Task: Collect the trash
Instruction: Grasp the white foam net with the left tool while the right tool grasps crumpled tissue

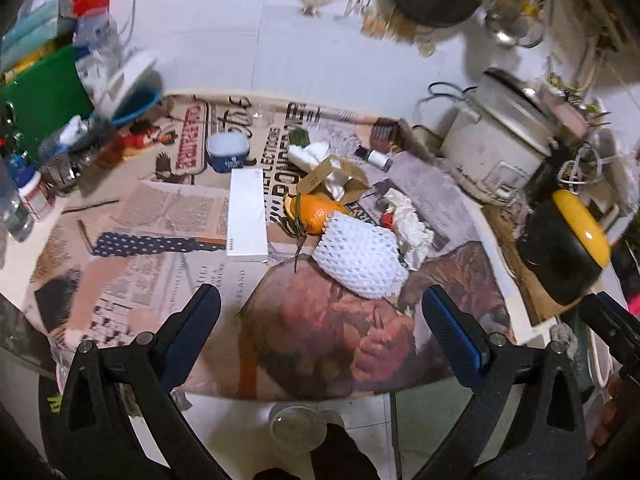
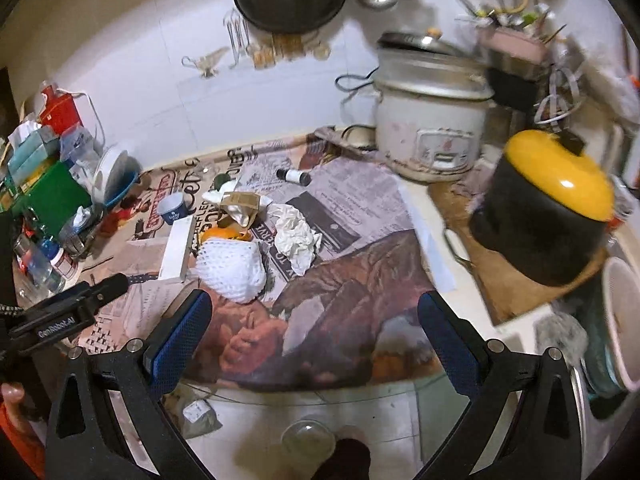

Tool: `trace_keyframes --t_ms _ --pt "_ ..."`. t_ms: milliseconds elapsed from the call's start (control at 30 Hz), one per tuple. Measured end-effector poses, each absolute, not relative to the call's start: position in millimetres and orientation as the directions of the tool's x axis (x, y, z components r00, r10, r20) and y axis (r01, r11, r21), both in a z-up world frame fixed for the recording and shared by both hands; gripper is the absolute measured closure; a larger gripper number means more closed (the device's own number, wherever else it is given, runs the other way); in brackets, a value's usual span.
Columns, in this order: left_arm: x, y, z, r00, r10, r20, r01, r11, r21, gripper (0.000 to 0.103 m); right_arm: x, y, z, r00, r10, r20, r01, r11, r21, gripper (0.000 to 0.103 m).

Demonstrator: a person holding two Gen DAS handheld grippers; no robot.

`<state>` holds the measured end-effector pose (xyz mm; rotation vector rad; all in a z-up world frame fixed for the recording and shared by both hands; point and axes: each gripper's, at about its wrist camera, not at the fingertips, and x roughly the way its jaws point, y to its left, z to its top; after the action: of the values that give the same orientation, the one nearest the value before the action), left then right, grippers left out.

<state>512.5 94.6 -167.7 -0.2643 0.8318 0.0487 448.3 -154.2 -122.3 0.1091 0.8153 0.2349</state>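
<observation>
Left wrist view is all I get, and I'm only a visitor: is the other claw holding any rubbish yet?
Observer: No. The right gripper is open and empty, near the white foam net.
Operator: Is there rubbish I can't see?
Observer: A crumpled packet with a white label lies below the table's near edge.
Operator: Does my claw show in the other view?
Observer: Yes, the left gripper shows side-on at the left, with GenRobot.AI lettered on its body.
</observation>
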Motion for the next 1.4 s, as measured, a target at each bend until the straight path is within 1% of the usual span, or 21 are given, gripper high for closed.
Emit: trace_keyframes --t_ms 33,67,133,200,333,433,467,533,633,667,700,767,800,833,867,900,967,1000,1067,1167,1400 --pt "521 93 -173 0.664 -0.051 -0.746 -0.161 0.965 -0.209 0.003 458 -155 -126 0.648 0.265 -0.714 -0.179 0.964 0.195 0.005" --pt "531 89 -180 0.647 -0.040 -0.761 -0.182 0.962 -0.205 0.006 470 -156 -131 0.629 0.284 -0.724 -0.198 0.959 0.204 0.007" --pt "549 87 -191 0.620 -0.041 -0.783 -0.202 0.957 -0.210 0.010 493 -156 -140 0.597 0.310 -0.740 -0.238 0.949 0.206 0.010" --pt "569 84 -203 0.588 -0.047 -0.807 -0.225 0.949 -0.219 0.011 516 -158 -151 0.569 0.327 -0.755 -0.272 0.941 0.202 0.012" --pt "605 77 -224 0.544 -0.044 -0.838 -0.266 0.938 -0.222 0.018 558 -156 -178 0.479 0.385 -0.789 -0.334 0.911 0.242 0.024" --pt "624 72 -240 0.518 -0.035 -0.855 -0.311 0.923 -0.227 0.020 585 -148 -201 0.410 0.416 -0.812 -0.369 0.889 0.269 0.029" --pt "630 70 -246 0.508 -0.033 -0.861 -0.330 0.916 -0.229 0.022 591 -144 -206 0.390 0.423 -0.818 -0.380 0.883 0.275 0.033" --pt "637 68 -255 0.491 -0.036 -0.870 -0.355 0.904 -0.238 0.023 605 -138 -221 0.330 0.446 -0.832 -0.404 0.863 0.303 0.039" --pt "643 67 -267 0.480 -0.055 -0.876 -0.384 0.884 -0.266 0.028 617 -127 -242 0.260 0.463 -0.847 -0.426 0.843 0.329 0.041" --pt "643 67 -269 0.483 -0.067 -0.873 -0.390 0.876 -0.283 0.031 620 -123 -249 0.237 0.462 -0.854 -0.437 0.836 0.331 0.047" --pt "643 66 -270 0.487 -0.074 -0.870 -0.392 0.872 -0.294 0.033 622 -121 -253 0.221 0.462 -0.859 -0.445 0.832 0.333 0.051" --pt "644 64 -271 0.503 -0.097 -0.859 -0.390 0.861 -0.326 0.046 625 -117 -261 0.188 0.461 -0.867 -0.451 0.825 0.341 0.058" --pt "644 63 -270 0.506 -0.097 -0.857 -0.389 0.861 -0.328 0.047 627 -116 -264 0.187 0.463 -0.866 -0.447 0.826 0.345 0.060" --pt "645 61 -269 0.510 -0.091 -0.855 -0.391 0.861 -0.325 0.051 628 -117 -265 0.192 0.471 -0.861 -0.442 0.825 0.353 0.065" --pt "644 59 -268 0.515 -0.086 -0.853 -0.389 0.863 -0.322 0.057 628 -117 -266 0.192 0.478 -0.857 -0.440 0.823 0.360 0.069" --pt "644 58 -266 0.519 -0.081 -0.851 -0.389 0.864 -0.320 0.059 629 -118 -267 0.191 0.489 -0.851 -0.439 0.818 0.371 0.071" --pt "641 57 -262 0.531 -0.070 -0.845 -0.387 0.867 -0.315 0.069 632 -119 -268 0.197 0.497 -0.845 -0.441 0.815 0.376 0.077" --pt "640 56 -261 0.532 -0.069 -0.844 -0.385 0.868 -0.313 0.070 633 -120 -269 0.204 0.498 -0.843 -0.441 0.815 0.375 0.078" --pt "638 56 -258 0.534 -0.070 -0.842 -0.380 0.870 -0.314 0.074 635 -122 -269 0.206 0.505 -0.838 -0.440 0.813 0.382 0.088" --pt "632 56 -252 0.546 -0.071 -0.835 -0.376 0.870 -0.319 0.077 635 -129 -265 0.209 0.518 -0.829 -0.433 0.809 0.397 0.092" --pt "613 53 -226 0.594 -0.037 -0.804 -0.330 0.900 -0.285 0.078 619 -137 -241 0.286 0.509 -0.812 -0.419 0.828 0.372 0.094"
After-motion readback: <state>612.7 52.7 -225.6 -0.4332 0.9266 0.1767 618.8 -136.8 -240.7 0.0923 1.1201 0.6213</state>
